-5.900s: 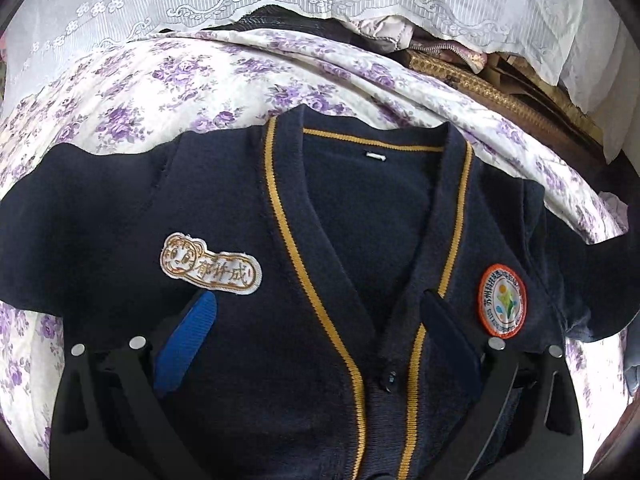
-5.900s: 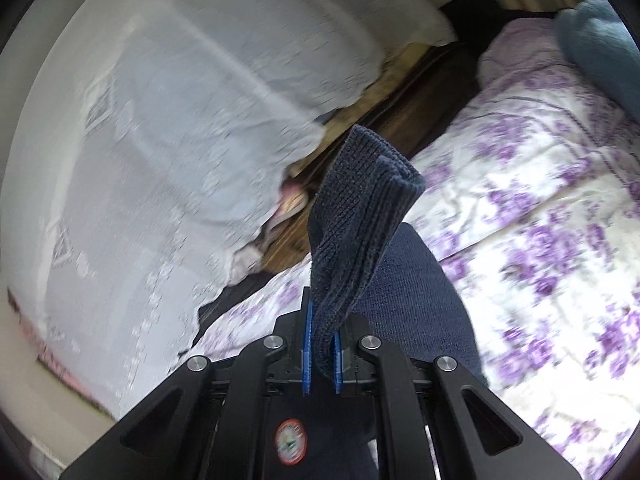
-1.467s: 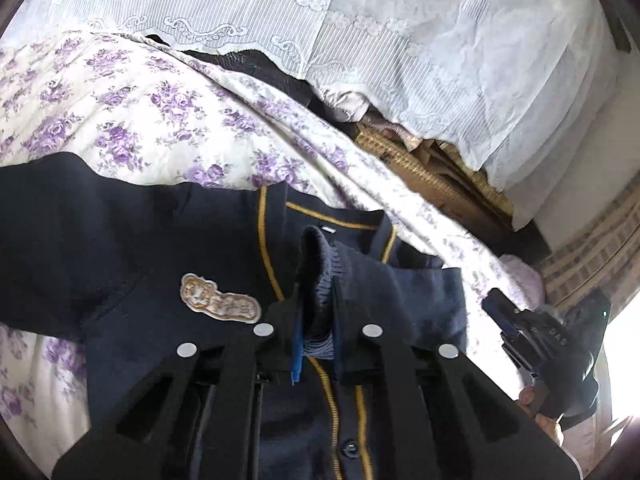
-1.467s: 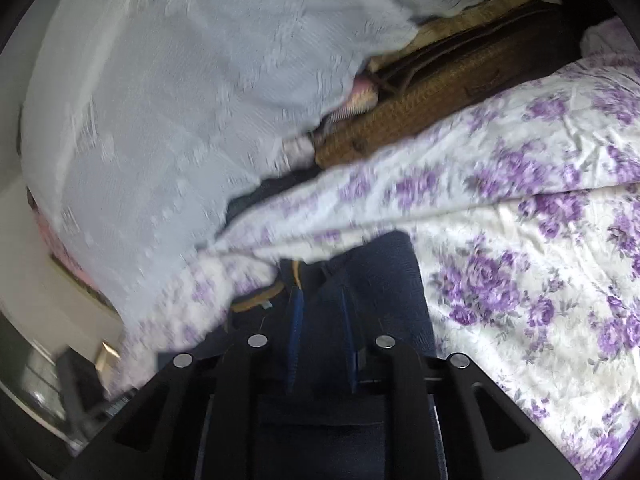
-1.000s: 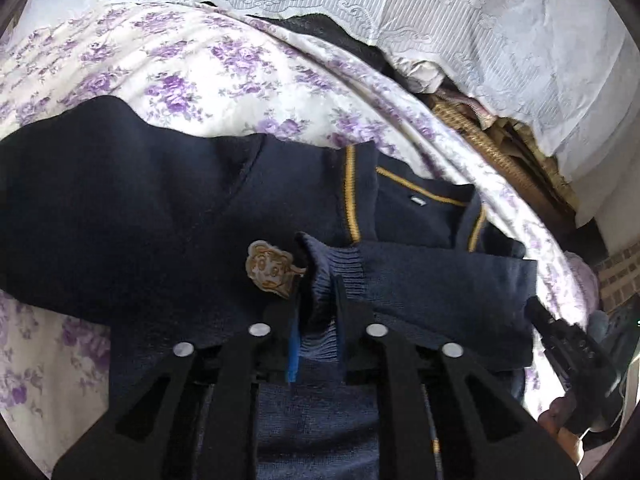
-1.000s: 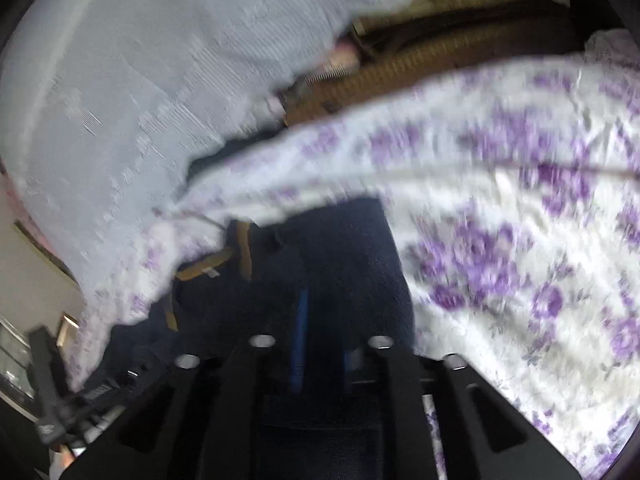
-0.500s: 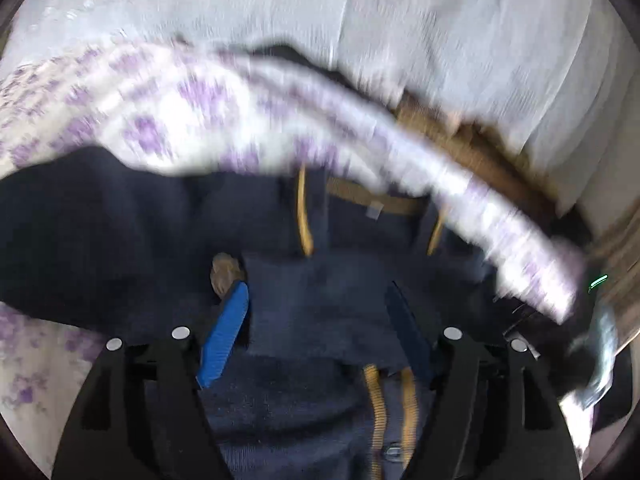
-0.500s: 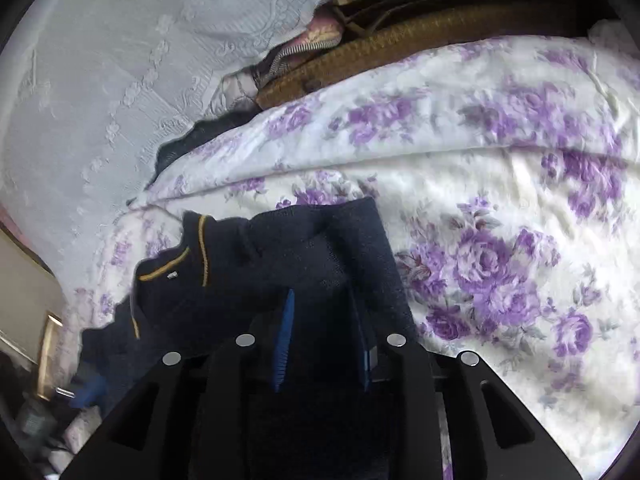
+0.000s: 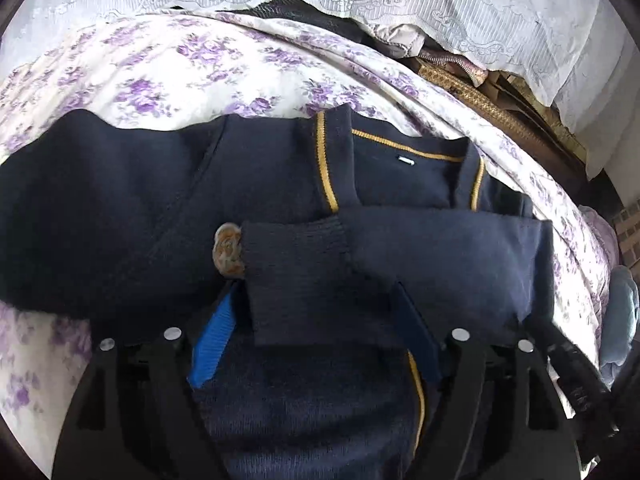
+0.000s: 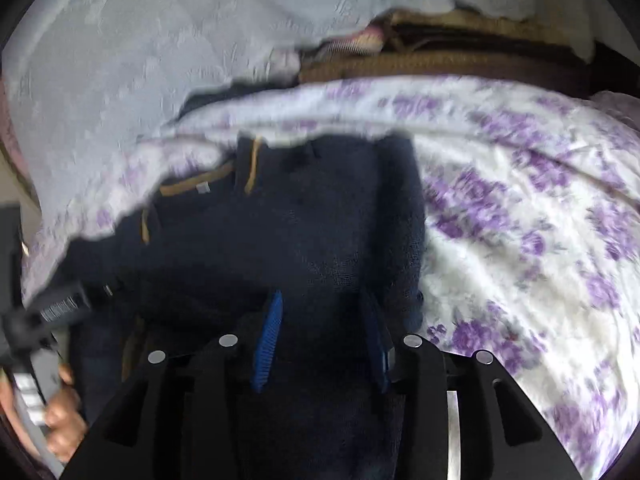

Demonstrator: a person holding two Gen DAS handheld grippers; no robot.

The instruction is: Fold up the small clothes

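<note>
The left gripper [image 9: 316,320] hangs over a navy cardigan [image 9: 120,216], its jaws spread wide and opening, the blue pads [image 9: 212,344] standing clear on either side of a folded-in sleeve [image 9: 400,256] without pressing it. That sleeve lies crosswise over the chest of the garment, its ribbed cuff [image 9: 292,248] just covering the edge of a tan embroidered patch [image 9: 227,249]. Above it the V-neck shows its yellow piping [image 9: 325,172] and a small white label [image 9: 405,160]. The cardigan lies flat on a bedspread [image 9: 168,76] printed with purple flowers, the other sleeve stretched out to the left of the picture.

In the blurred right-wrist view, the right gripper [image 10: 324,340] sits low over the same knitwear, jaws partly apart and opening, dark fabric lying between the pads with no visible pinch. A hand [image 10: 60,420] holding the other gripper's body shows at the lower left edge. Beyond the bed, white lace cloth [image 9: 480,4] drapes over woven, tan-coloured furniture [image 9: 492,108].
</note>
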